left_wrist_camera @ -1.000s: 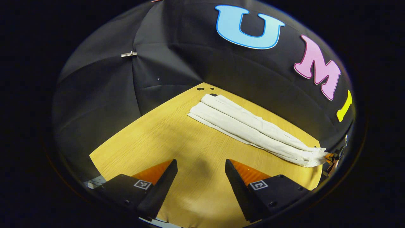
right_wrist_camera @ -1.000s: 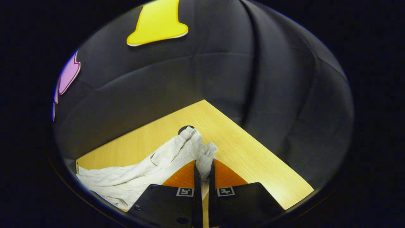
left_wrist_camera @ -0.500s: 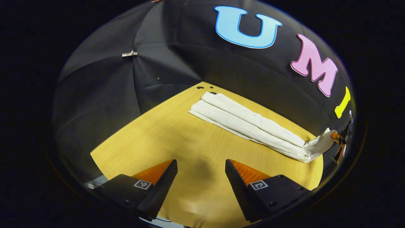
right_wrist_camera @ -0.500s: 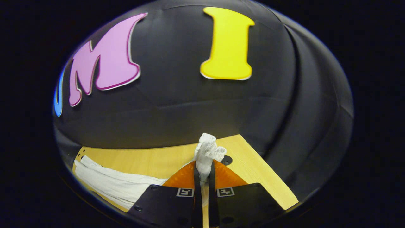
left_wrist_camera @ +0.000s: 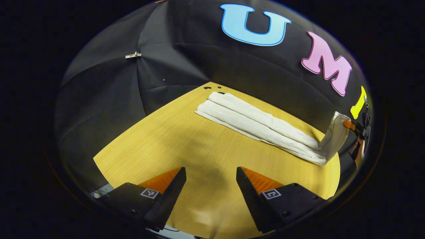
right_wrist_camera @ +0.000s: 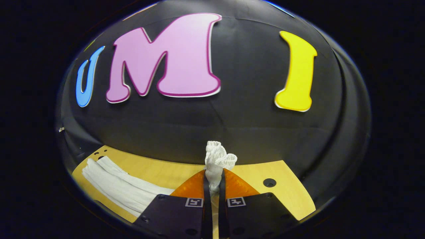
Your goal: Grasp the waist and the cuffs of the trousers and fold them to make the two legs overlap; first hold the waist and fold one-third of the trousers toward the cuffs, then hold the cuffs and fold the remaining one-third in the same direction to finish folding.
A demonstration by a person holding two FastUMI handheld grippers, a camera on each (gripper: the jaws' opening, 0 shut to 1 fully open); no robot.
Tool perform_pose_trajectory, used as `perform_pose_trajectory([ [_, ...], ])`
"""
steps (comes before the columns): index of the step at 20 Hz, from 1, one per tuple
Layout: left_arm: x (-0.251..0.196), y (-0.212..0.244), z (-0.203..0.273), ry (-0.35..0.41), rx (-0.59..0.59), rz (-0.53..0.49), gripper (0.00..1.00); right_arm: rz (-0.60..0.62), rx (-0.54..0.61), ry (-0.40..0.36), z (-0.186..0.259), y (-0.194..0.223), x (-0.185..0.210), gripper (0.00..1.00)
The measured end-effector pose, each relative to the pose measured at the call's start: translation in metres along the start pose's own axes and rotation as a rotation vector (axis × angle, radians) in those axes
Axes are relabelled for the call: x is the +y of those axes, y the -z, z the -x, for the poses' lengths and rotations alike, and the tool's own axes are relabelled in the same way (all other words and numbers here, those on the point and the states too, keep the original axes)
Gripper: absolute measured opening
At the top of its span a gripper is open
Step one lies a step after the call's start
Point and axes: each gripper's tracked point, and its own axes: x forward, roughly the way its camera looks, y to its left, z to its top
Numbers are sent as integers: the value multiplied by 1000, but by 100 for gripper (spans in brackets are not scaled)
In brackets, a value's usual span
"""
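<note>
Left tongs [left_wrist_camera: 211,186] spread wide, nothing between them, hovering over a bare stretch of the wooden desk [left_wrist_camera: 186,146]. White trousers [left_wrist_camera: 255,122] laid out long and narrow on the far side of that desk, legs stacked one on the other, lying flat for most of the length. One end lifted off the wood and bent upward at the right edge of the left gripper view, pinched there by the right tongs [left_wrist_camera: 348,124], with a bit of a hand [left_wrist_camera: 359,151] showing just below.

From the right gripper view: right tongs [right_wrist_camera: 212,186] pressed together on a bunched, gathered end of the trousers [right_wrist_camera: 217,159], fabric poking up past the fingertips. Can't tell from here whether that's the waist or the cuffs. Rest of the trousers trailing off to the left, flat on the desk [right_wrist_camera: 285,192]. Round hole [right_wrist_camera: 269,182] in the desk just right of the tongs.
</note>
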Motion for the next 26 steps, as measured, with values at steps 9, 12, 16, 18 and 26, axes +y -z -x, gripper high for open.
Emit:
perform_pose_trajectory([
  [9, -11, -28, -51, 31, -38, 62, 96, 10, 0, -274, 8, 50, 137, 11],
  [12, -15, -50, -83, 55, -67, 77, 96, 43, 42, -333, 13, 85, 175, 11],
  [16, -14, -88, -122, 81, -111, 129, 96, 50, 91, -411, 23, 122, 212, 22],
  [18, -14, -113, -139, 104, -141, 164, 96, 48, 107, -449, 34, 136, 226, 40],
  [26, 13, -164, -219, 59, -155, 39, 96, 108, 151, -396, 90, 166, 174, 98],
])
